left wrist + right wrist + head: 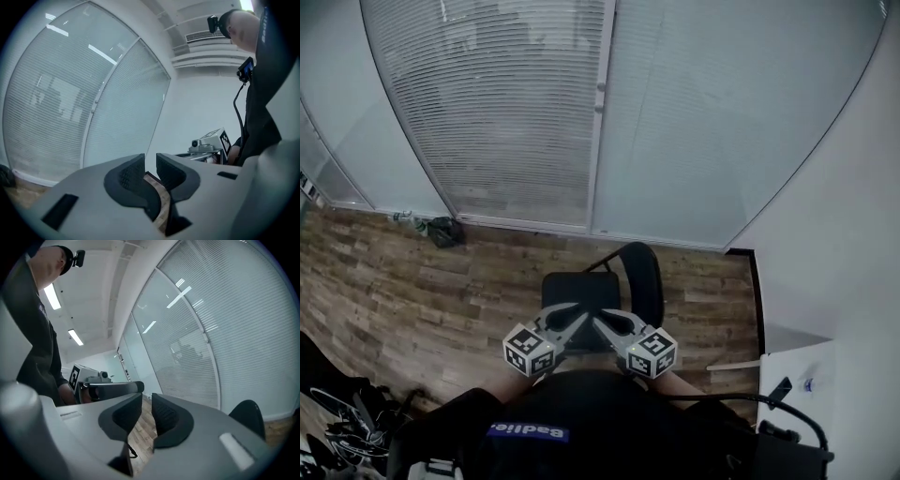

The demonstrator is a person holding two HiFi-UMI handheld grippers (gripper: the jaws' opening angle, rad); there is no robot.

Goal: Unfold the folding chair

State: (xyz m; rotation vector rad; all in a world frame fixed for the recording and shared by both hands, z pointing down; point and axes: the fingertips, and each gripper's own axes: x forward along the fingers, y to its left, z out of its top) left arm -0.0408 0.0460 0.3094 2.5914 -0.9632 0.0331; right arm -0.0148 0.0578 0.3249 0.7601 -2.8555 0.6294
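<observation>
- Left gripper (573,320) points level at chest height, jaws narrowly apart, empty.
- Right gripper (607,322) angles toward it, its narrow gap also empty.
- Folding chair (581,286) stands unfolded at 12 o'clock.

One folding chair (581,289); two tongs, left tongs (575,317), right tongs (600,319); two blinded panes, left pane (506,112), right pane (712,122); one dark bundle (442,231).

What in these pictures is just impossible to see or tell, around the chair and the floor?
- Legs of the chair: head view, mostly hidden under it and behind the left gripper and right gripper.
- Right gripper view: only part of the chair back shows, cut off by that gripper's body.
- Dark bundle by the window: too small to identify.
</observation>
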